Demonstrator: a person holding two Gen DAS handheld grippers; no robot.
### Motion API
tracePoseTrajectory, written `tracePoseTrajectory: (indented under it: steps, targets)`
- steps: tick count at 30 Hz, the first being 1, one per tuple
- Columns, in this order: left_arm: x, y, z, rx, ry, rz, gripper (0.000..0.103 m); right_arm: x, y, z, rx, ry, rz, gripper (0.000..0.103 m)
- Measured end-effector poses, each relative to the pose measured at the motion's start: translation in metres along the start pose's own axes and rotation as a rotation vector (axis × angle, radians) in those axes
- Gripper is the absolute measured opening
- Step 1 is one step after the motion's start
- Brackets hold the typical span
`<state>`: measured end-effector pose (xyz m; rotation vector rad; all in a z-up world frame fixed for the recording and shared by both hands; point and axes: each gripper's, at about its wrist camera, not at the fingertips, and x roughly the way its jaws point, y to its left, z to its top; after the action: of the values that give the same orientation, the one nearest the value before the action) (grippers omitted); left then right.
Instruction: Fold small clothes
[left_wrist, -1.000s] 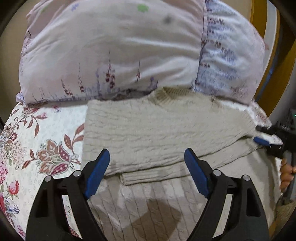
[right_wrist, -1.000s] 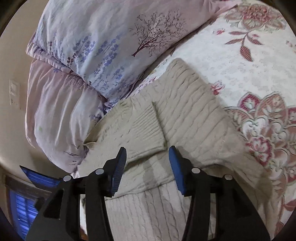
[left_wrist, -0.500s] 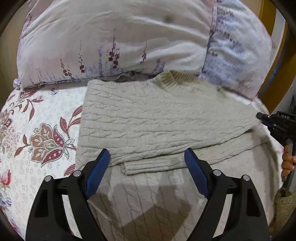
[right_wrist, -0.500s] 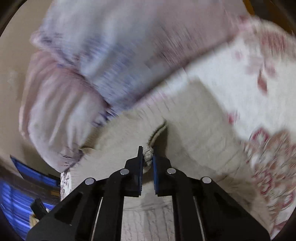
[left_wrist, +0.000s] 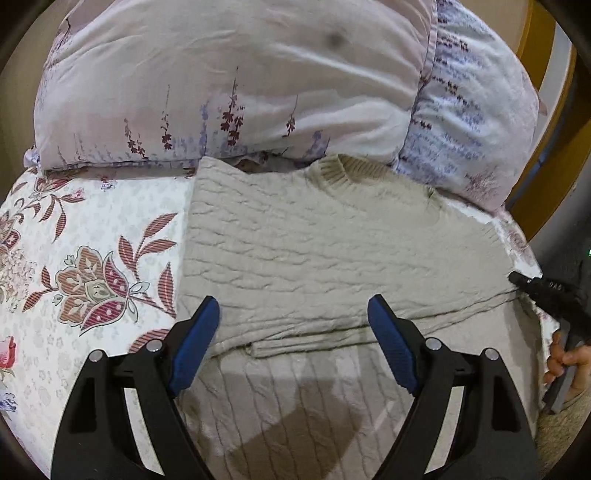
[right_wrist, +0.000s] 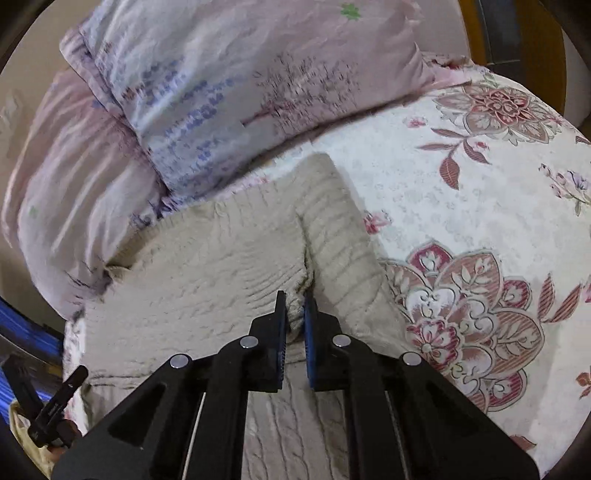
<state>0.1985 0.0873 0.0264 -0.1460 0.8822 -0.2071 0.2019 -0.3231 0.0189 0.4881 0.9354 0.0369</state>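
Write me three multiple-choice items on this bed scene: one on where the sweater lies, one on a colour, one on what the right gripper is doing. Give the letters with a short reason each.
1. Where does the sweater's collar lie?
A. against the pillows
B. off the bed
C. on the floral flower print

2. What colour are the pads on the fingers?
A. red
B. blue
C. green

3. What is the state of the right gripper?
A. wide open above the bedspread
B. shut on a pillow
C. shut on a fold of the sweater

Answers:
1 A: the sweater has its ribbed neck tucked at the pillows.
2 B: the left gripper shows blue pads.
3 C: the right gripper pinches beige knit between its fingers.
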Motion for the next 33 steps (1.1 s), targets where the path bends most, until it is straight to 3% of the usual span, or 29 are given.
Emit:
tracePoseTrajectory:
  steps: [4,7,12,15,20,22,23,24,27,29,33]
  targets:
    - [0.001,-0.004,-0.001,0.021,-0.001,0.016,0.082,0.004,0.006,-0.001,-0.016,0.002,-0.02,0.01]
    - [-0.001,-0.003,0.0,0.017,-0.011,0.005,0.082,0.002,0.004,0.003,0.005,-0.001,-0.004,0.017]
    - [0.008,-0.001,-0.002,0.014,0.028,0.025,0.082,0.008,0.022,0.001,-0.115,-0.008,-0.144,0.016]
    - [0.009,-0.003,-0.004,0.027,0.028,0.039,0.082,-0.006,0.03,-0.001,-0.148,-0.076,-0.178,0.019]
    - [0.01,-0.002,-0.002,0.013,0.037,0.039,0.083,-0.013,0.048,-0.003,-0.22,-0.103,-0.096,0.024]
    - [0.011,-0.003,-0.003,0.018,0.036,0.044,0.083,-0.003,0.053,-0.005,-0.247,-0.051,-0.072,0.033]
    - [0.01,-0.005,-0.003,0.023,0.035,0.05,0.083,0.01,0.056,-0.008,-0.27,0.014,-0.083,0.043]
    - [0.01,-0.006,-0.004,0.027,0.034,0.054,0.083,0.02,0.059,-0.011,-0.297,0.052,-0.107,0.044]
    - [0.0,-0.01,-0.008,0.04,0.019,0.068,0.083,0.016,0.07,-0.016,-0.356,0.017,-0.151,0.046]
    - [-0.008,-0.012,-0.011,0.044,0.009,0.07,0.084,0.007,0.066,-0.016,-0.33,0.01,-0.104,0.053]
    - [-0.038,-0.004,-0.025,0.015,-0.025,0.033,0.085,-0.019,0.046,-0.023,-0.285,-0.014,-0.041,0.057]
